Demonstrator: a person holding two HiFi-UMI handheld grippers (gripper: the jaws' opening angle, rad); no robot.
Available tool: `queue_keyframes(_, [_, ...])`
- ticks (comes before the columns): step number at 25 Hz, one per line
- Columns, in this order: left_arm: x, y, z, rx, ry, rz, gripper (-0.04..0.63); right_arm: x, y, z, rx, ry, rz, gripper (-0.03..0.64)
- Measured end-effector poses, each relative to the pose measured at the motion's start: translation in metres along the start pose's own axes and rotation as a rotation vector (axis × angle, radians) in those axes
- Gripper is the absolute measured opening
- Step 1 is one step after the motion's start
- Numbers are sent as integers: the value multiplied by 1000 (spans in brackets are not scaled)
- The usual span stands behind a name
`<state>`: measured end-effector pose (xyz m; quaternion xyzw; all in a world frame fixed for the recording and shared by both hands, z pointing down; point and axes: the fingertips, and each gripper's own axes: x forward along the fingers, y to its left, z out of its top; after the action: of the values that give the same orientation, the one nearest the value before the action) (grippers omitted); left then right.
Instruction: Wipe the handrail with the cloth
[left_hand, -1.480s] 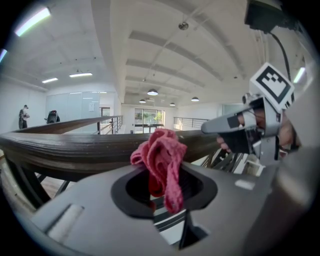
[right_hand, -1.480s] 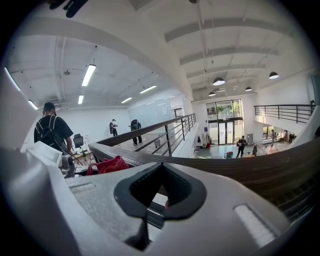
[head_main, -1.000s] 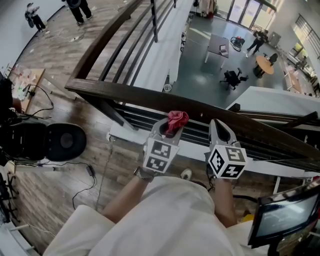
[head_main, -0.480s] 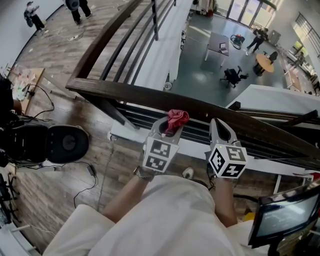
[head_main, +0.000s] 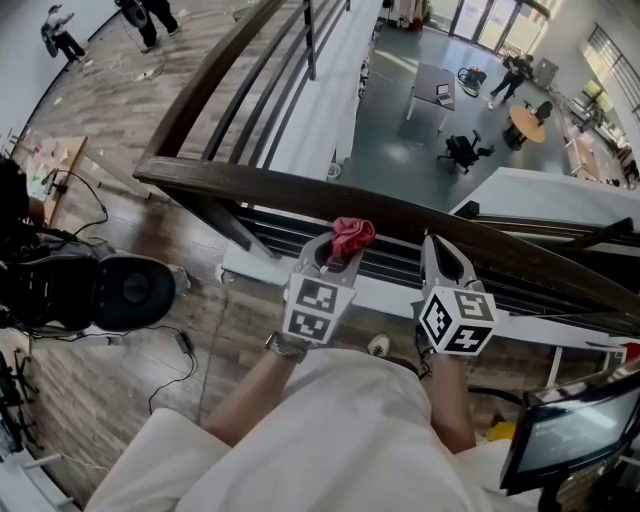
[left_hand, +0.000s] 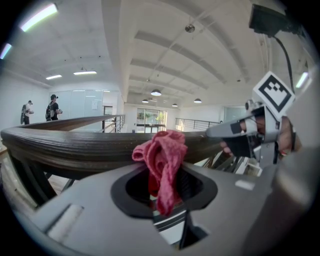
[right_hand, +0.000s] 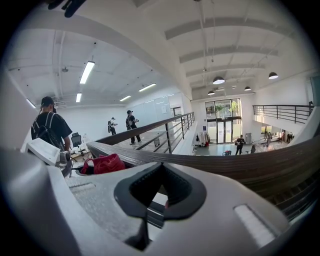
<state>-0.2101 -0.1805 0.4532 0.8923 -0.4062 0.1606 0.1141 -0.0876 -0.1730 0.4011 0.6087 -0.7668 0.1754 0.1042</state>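
Observation:
A dark wooden handrail (head_main: 240, 188) runs across the head view from left to lower right, above an open lower floor. My left gripper (head_main: 337, 252) is shut on a crumpled red cloth (head_main: 351, 238), which sits against the near side of the rail. In the left gripper view the cloth (left_hand: 162, 157) bulges up out of the jaws in front of the handrail (left_hand: 70, 145). My right gripper (head_main: 446, 262) is a little to the right, shut and holding nothing, its tips at the rail. The right gripper view shows the handrail (right_hand: 230, 167) ahead and the cloth (right_hand: 104, 163) at left.
A second handrail (head_main: 205, 85) branches away along the far left walkway, with metal bars below both rails. A black round stool (head_main: 128, 290) and cables lie on the wood floor at left. A monitor (head_main: 570, 435) stands at lower right. People stand far off on the walkway.
Both grippers stay at the rail as before, the cloth still in the left one. Only the head view has shifted slightly.

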Motion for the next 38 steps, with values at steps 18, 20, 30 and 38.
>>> queue_keyframes(18, [-17, 40, -5, -13, -5, -2, 124, 13, 31, 0, -5, -2, -27, 3])
queue_keyframes(20, [-12, 45, -9, -16, -6, 2, 124, 19, 29, -4, -5, 1, -28, 3])
queue_keyframes(30, [4, 56, -19, -29, -12, 30, 124, 37, 25, -20, -10, 15, -9, 3])
queue_keyframes(38, [-16, 53, -9, -38, -14, 59, 123, 19, 34, -14, -6, 21, -16, 3])
